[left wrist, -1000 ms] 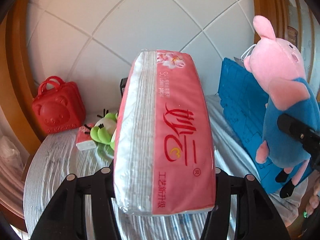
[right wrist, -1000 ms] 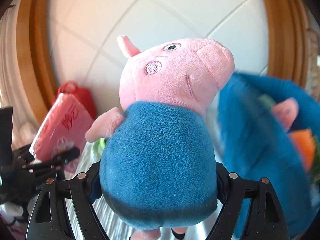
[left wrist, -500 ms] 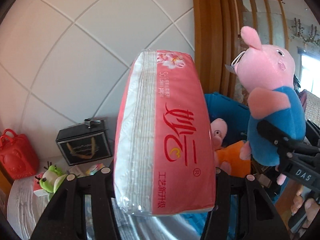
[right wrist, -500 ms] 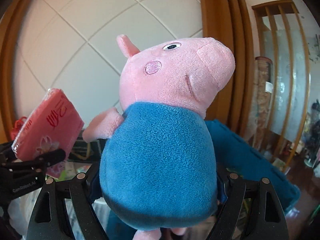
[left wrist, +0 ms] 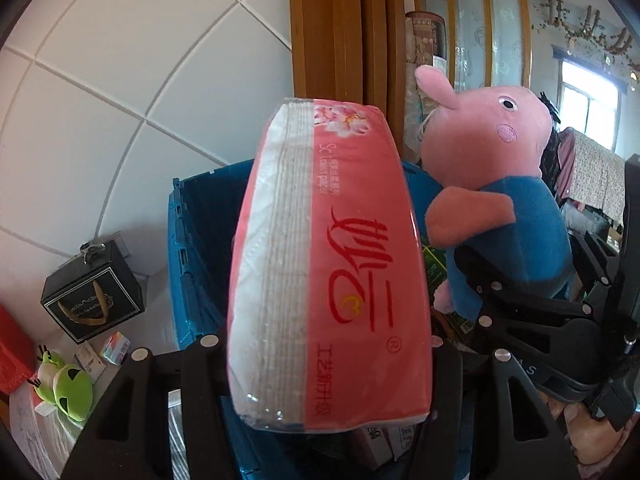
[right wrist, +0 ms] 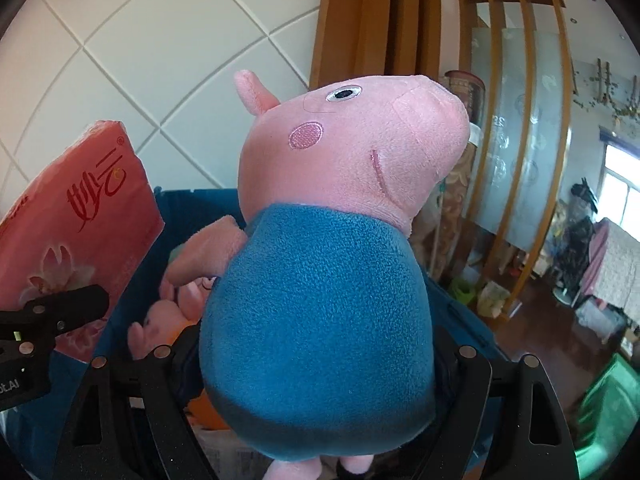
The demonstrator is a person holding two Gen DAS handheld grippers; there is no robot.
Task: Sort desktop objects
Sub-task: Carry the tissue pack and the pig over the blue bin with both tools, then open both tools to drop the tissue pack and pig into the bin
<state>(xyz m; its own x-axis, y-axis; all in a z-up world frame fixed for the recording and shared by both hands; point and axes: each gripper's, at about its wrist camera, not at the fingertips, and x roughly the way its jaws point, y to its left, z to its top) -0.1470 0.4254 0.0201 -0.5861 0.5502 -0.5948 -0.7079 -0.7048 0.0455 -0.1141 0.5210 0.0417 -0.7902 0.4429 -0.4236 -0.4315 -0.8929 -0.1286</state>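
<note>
My left gripper (left wrist: 320,364) is shut on a pink tissue pack (left wrist: 332,272) with red lettering and holds it upright above the open blue crate (left wrist: 192,240). My right gripper (right wrist: 316,360) is shut on a pink pig plush in a blue shirt (right wrist: 320,264) and holds it over the same crate (right wrist: 472,320). The plush (left wrist: 492,184) also shows at the right of the left wrist view, and the tissue pack (right wrist: 76,216) at the left of the right wrist view. Another pig plush with orange clothing (right wrist: 168,320) lies inside the crate.
A black gift box (left wrist: 92,296), a green frog plush (left wrist: 64,388), small cartons (left wrist: 116,348) and a red bag (left wrist: 12,356) stand on the table left of the crate. A wooden door frame (left wrist: 332,40) and a tiled wall (left wrist: 120,80) rise behind.
Both grippers have swung right with their loads, from over the table to above the blue crate. The crate's inside and the room beyond now show.
</note>
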